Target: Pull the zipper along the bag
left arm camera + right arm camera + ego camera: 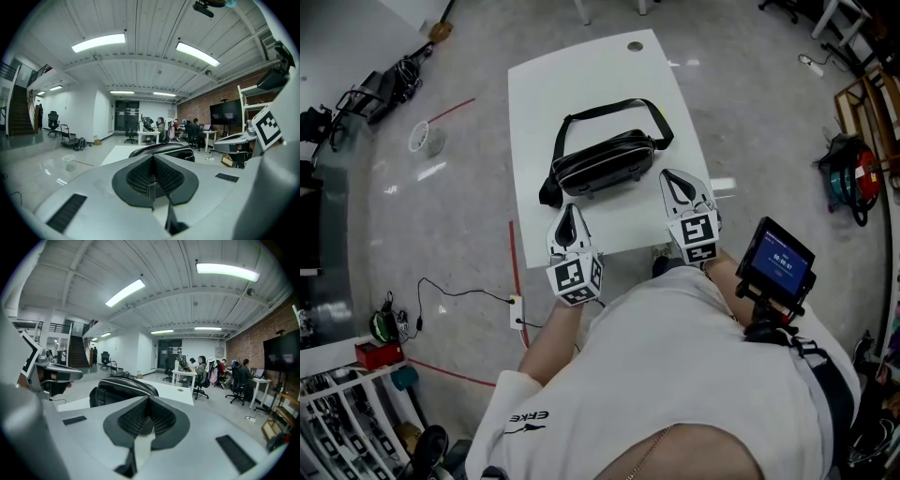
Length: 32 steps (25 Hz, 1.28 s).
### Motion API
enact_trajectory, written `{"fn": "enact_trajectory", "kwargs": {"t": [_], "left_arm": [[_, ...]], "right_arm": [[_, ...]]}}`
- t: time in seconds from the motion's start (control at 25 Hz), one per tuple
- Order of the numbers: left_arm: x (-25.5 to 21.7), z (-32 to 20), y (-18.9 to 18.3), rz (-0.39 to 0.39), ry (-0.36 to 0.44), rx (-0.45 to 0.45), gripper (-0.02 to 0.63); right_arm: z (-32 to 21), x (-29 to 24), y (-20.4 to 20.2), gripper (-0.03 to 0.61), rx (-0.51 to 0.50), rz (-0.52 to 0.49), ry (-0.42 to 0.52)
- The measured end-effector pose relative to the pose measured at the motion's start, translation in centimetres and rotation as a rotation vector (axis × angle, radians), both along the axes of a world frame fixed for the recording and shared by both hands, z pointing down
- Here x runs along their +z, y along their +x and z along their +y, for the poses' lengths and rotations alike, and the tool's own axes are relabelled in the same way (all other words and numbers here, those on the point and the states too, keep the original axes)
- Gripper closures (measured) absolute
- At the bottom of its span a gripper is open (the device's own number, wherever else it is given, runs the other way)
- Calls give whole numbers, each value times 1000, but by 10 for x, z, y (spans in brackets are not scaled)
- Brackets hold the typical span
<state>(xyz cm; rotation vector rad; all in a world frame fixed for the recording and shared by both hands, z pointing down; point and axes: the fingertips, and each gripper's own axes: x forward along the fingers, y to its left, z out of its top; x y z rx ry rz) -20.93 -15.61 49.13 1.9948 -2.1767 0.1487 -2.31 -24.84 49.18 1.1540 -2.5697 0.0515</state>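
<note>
**A:** Bag [605, 167], where?

**B:** Lies across the middle of the white table [581, 75]. Black and glossy, long side toward the person. Strap [609, 106] arched behind, toward the far edge.

**A:** Zipper?

**B:** Too small to make out in any view.

**A:** Left gripper [570, 212]?

**B:** Over the near part of the table, tip just beside the left end of the bag. Cannot tell whether touching. Jaws pressed together, nothing between.

**A:** Right gripper [670, 178]?

**B:** Just beside the right end of the bag, tip pointing along that end. Contact not clear either. Jaws likewise closed tight and empty.

**A:** Same from the gripper views?

**B:** Yes. Rises dark and rounded just beyond both pairs of closed jaws.
</note>
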Motion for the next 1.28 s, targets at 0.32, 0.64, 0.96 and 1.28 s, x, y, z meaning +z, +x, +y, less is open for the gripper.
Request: {"fn": "enact_trajectory", "kwargs": {"t": [0.32,0.64,0.96,1.28], "left_arm": [[11,-38,-26,-29,-56,-98,611],[23,-82,-54,-55,-100,-180,611],[16,-70,-70,-64,-110,-218,611],[15,-67,-73,-45,-132,-172,611]], "right_arm": [[-60,40,6,574,-22,57,-56],[-113,91,-8,574,-140,148,-86],[-98,103,-15,571,-267,232,-66],[-85,102,-25,549,-417,249,-64]]}}
